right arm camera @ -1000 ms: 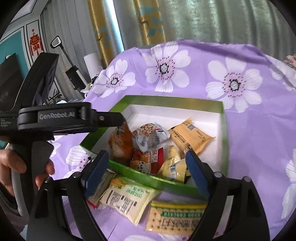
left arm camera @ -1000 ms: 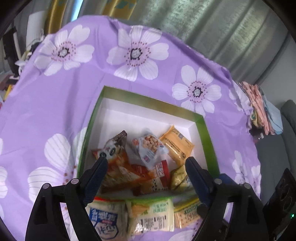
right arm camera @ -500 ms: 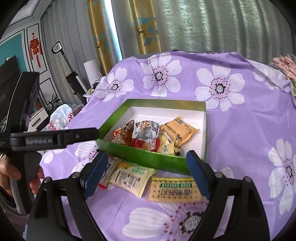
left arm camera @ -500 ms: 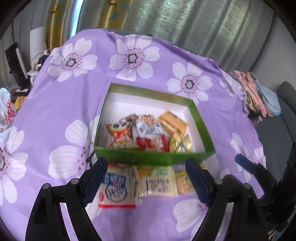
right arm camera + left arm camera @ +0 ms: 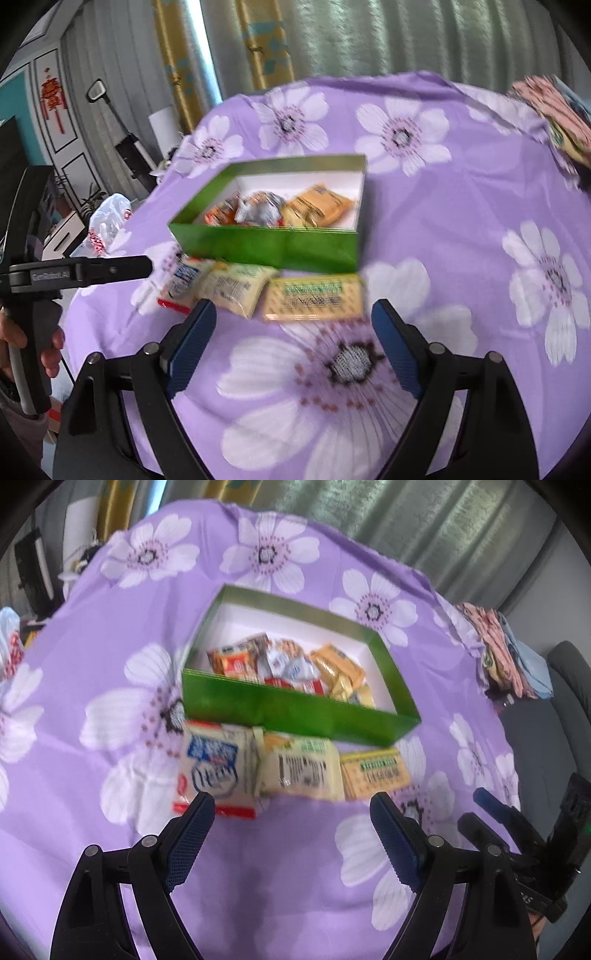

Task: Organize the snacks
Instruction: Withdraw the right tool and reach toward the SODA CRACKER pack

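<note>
A green box (image 5: 295, 710) (image 5: 266, 245) with a white inside holds several snack packets (image 5: 295, 666) (image 5: 280, 210). Three flat packets lie on the cloth in front of its near wall: a blue-and-white one (image 5: 214, 768) (image 5: 183, 280), a pale one (image 5: 301, 771) (image 5: 236, 288) and a yellow cracker pack (image 5: 375, 773) (image 5: 314, 297). My left gripper (image 5: 291, 808) hangs open and empty just short of these packets. In the right wrist view my right gripper (image 5: 293, 317) is open too, nothing between its fingers, near the cracker pack. The left tool (image 5: 77, 273) shows at that view's left edge.
A purple cloth with white flowers (image 5: 110, 664) (image 5: 461, 221) covers the table. Folded fabric (image 5: 509, 657) (image 5: 554, 114) lies at the far right edge. A white plastic bag (image 5: 107, 225) sits off the left edge. Curtains hang behind. A grey chair (image 5: 569, 686) stands at the right.
Both grippers have drawn back from over the box toward the near side of the table. The box and the three packets now lie farther ahead. Both pairs of jaws stay equally wide.
</note>
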A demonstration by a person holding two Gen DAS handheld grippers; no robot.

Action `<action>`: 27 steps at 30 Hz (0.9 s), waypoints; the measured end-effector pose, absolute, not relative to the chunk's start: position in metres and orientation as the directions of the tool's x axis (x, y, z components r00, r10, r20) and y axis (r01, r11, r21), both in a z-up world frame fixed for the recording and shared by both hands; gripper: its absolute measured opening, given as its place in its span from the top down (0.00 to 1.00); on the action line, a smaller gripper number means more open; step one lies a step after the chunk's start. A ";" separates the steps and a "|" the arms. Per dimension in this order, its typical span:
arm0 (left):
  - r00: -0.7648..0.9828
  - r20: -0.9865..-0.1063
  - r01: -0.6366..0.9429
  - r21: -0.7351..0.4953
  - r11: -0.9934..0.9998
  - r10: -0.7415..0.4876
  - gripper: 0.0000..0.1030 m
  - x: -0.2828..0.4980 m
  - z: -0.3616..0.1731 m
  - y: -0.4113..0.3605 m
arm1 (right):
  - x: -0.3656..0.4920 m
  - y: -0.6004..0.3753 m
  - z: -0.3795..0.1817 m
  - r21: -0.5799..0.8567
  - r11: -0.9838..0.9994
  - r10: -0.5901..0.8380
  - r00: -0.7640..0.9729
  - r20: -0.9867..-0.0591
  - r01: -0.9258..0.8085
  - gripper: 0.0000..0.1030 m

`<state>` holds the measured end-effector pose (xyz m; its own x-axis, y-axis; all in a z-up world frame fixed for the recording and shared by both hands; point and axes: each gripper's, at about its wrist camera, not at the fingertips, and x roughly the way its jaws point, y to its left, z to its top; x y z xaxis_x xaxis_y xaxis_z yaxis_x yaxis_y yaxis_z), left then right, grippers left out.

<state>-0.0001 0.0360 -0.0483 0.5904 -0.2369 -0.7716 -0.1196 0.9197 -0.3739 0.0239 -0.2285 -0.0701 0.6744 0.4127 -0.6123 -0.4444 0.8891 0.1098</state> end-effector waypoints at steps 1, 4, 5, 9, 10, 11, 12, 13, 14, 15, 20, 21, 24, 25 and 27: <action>0.581 -0.773 -0.113 -0.385 0.916 -0.253 0.17 -0.001 -0.052 0.033 | 0.024 -0.231 -0.073 0.110 0.890 0.409 0.671 -0.619 -0.442 0.16; 0.550 -0.776 -0.090 -0.423 0.902 -0.309 0.17 -0.003 -0.063 0.024 | 0.024 -0.237 -0.085 0.114 0.892 0.403 0.655 -0.640 -0.438 0.16; 0.543 -0.774 -0.083 -0.435 0.897 -0.325 0.17 -0.003 -0.065 0.022 | 0.025 -0.237 -0.087 0.117 0.891 0.404 0.648 -0.645 -0.439 0.16; 0.503 -0.777 -0.065 -0.471 0.879 -0.379 0.17 0.000 -0.076 0.007 | 0.029 -0.240 -0.101 0.135 0.888 0.410 0.624 -0.665 -0.440 0.16; 0.497 -0.777 -0.063 -0.477 0.877 -0.387 0.17 0.001 -0.078 0.004 | 0.030 -0.240 -0.103 0.137 0.887 0.412 0.621 -0.667 -0.441 0.16; 0.489 -0.776 -0.060 -0.486 0.872 -0.398 0.17 0.003 -0.080 0.001 | 0.031 -0.240 -0.104 0.139 0.886 0.413 0.618 -0.669 -0.442 0.16; 0.485 -0.773 -0.056 -0.495 0.867 -0.409 0.17 0.004 -0.081 -0.001 | 0.032 -0.240 -0.106 0.141 0.885 0.415 0.615 -0.671 -0.445 0.16; 0.478 -0.766 -0.053 -0.513 0.857 -0.429 0.17 0.006 -0.083 -0.003 | 0.032 -0.240 -0.108 0.141 0.884 0.416 0.613 -0.672 -0.446 0.16; 0.472 -0.761 -0.053 -0.528 0.847 -0.445 0.17 0.008 -0.085 -0.004 | 0.033 -0.241 -0.109 0.142 0.884 0.417 0.611 -0.673 -0.446 0.16; 0.467 -0.757 -0.053 -0.540 0.840 -0.457 0.17 0.010 -0.087 -0.005 | 0.034 -0.242 -0.112 0.147 0.883 0.419 0.607 -0.675 -0.446 0.16; 0.433 -0.747 -0.045 -0.576 0.816 -0.504 0.17 0.023 -0.098 -0.017 | 0.041 -0.247 -0.120 0.166 0.882 0.425 0.592 -0.685 -0.441 0.16; 0.428 -0.745 -0.046 -0.584 0.810 -0.512 0.17 0.027 -0.101 -0.019 | 0.043 -0.248 -0.122 0.170 0.882 0.426 0.587 -0.689 -0.440 0.16; 0.415 -0.739 -0.061 -0.604 0.794 -0.530 0.17 0.039 -0.109 -0.022 | 0.050 -0.248 -0.126 0.175 0.880 0.427 0.575 -0.698 -0.441 0.16; 0.412 -0.736 -0.066 -0.612 0.788 -0.537 0.17 0.042 -0.110 -0.022 | 0.052 -0.248 -0.126 0.174 0.881 0.425 0.573 -0.701 -0.441 0.16; 0.409 -0.729 -0.074 -0.626 0.776 -0.549 0.17 0.051 -0.113 -0.024 | 0.056 -0.248 -0.128 0.174 0.878 0.428 0.566 -0.705 -0.447 0.16</action>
<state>0.0505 -0.0237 -0.1130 0.4092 -0.5492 -0.7287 -0.0736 0.7761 -0.6263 0.0559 -0.2483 -0.1275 0.5659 0.4280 -0.7046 -0.4466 0.8776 0.1744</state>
